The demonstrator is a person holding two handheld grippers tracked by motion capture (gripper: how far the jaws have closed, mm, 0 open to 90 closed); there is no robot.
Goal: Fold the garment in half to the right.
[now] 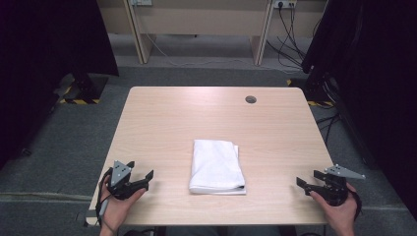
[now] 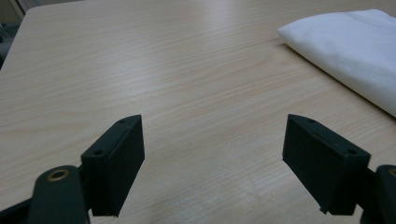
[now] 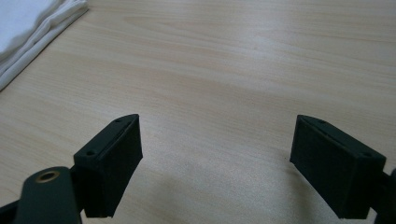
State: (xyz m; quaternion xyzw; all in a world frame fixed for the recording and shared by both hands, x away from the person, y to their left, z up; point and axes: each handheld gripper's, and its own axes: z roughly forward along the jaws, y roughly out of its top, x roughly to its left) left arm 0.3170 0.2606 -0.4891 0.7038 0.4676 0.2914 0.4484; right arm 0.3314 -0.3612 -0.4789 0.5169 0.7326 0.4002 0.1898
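A folded white towel [image 1: 217, 166] lies on the light wooden table [image 1: 196, 118], a little in front of its middle. My left gripper [image 1: 139, 179] rests near the front left corner, held in a hand, and stands open with nothing between its jaws. The towel [image 2: 355, 51] lies off to the upper right in the left gripper view. My right gripper [image 1: 310, 179] sits near the front right corner, open and empty. In the right gripper view the towel's layered edge [image 3: 32, 32] shows at the upper left. Both grippers [image 2: 212, 163] [image 3: 215, 163] hover over bare wood, apart from the towel.
A round cable hole [image 1: 251, 99] sits in the table's far right part. Grey carpet surrounds the table. Black stands with dark curtains flank it on both sides. A pale desk frame [image 1: 196, 24] with trailing cables stands beyond the far edge.
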